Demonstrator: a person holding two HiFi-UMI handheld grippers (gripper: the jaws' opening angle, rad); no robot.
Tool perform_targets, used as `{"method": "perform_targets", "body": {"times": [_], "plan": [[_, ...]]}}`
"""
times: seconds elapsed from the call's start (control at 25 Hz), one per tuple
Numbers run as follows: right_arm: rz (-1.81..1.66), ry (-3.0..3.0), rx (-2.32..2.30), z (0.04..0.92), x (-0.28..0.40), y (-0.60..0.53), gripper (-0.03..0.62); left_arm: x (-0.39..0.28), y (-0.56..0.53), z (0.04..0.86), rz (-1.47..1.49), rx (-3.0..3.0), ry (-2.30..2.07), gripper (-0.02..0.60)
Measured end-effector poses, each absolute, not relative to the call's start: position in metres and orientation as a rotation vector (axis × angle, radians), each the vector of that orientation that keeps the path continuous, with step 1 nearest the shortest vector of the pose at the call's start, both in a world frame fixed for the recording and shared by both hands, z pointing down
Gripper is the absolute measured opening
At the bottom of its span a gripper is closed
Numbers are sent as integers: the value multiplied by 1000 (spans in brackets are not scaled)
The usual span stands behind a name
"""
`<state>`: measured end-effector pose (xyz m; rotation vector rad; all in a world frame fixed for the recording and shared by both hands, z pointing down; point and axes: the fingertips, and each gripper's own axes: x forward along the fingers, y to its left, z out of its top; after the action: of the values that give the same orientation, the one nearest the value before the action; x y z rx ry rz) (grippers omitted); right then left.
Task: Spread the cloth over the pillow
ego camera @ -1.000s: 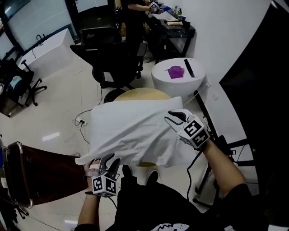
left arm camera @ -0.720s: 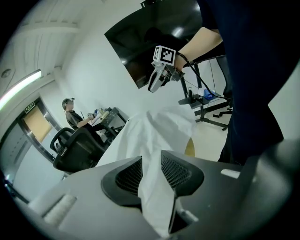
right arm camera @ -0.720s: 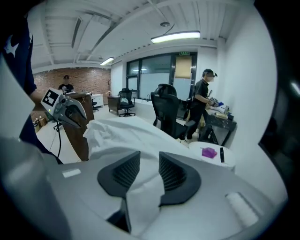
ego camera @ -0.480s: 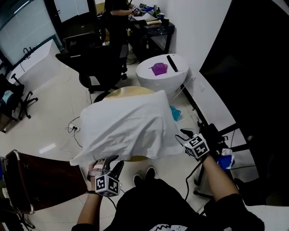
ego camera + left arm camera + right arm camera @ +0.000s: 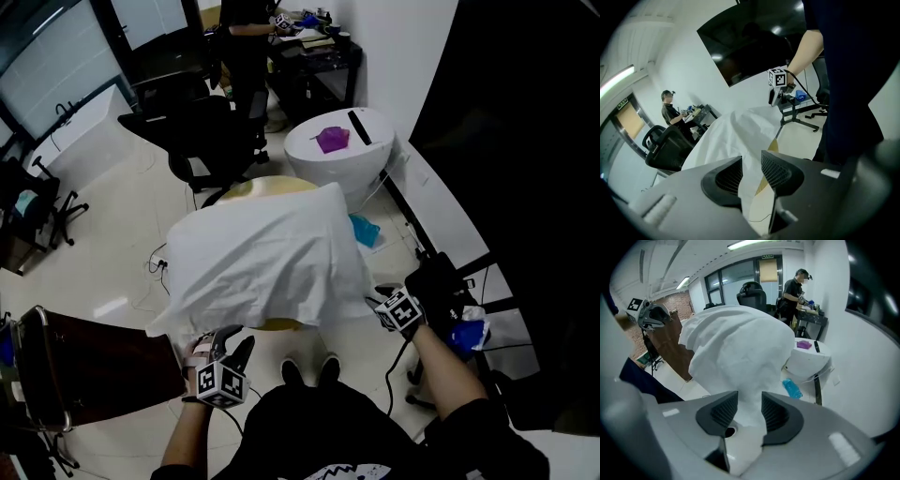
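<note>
A white cloth (image 5: 262, 258) lies draped over the pillow, which it hides completely. Both rest on a round wooden table (image 5: 258, 187) whose far rim shows. At the cloth's near left corner my left gripper (image 5: 230, 345) is shut on the hanging fabric; in the left gripper view the cloth (image 5: 740, 136) runs between its jaws (image 5: 751, 168). My right gripper (image 5: 380, 298) sits low at the cloth's near right edge. Its jaws have just been opening. In the right gripper view the cloth (image 5: 736, 348) still hangs between them (image 5: 749, 408) without being pressed.
A white round pedestal (image 5: 319, 164) with a purple item (image 5: 330, 141) stands behind the table. A black office chair (image 5: 211, 141) is at the far left, a brown panel (image 5: 84, 361) at the near left. A blue item (image 5: 364, 230) lies on the floor. A black stand (image 5: 450, 291) is by my right hand.
The right gripper has come down from the top of the cloth to its near right edge. The cloth has settled lower over the pillow. The left gripper has shifted a little with its corner.
</note>
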<state>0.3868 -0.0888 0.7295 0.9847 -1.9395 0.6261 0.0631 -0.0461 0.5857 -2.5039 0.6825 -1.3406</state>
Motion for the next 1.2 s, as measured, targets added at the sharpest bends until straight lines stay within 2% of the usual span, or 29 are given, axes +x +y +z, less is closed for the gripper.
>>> {"method": "perform_targets", "body": {"times": [0.2,0.36,0.6,1.2], "plan": [[674,-1936,901,749,384,-80,158,73,-43,590,-1370,-2490,690,117],[647,-1939,886,747,381,-82,77,73,-43,590,-1377,-2489,717,117],[556,-1918,908,732,393,-79,17,71,-44,595,-1381,-2488,752,117],[455,-1856,992,695,450,-88,11,58,-48,603,-1431,-2468,804,117]]}}
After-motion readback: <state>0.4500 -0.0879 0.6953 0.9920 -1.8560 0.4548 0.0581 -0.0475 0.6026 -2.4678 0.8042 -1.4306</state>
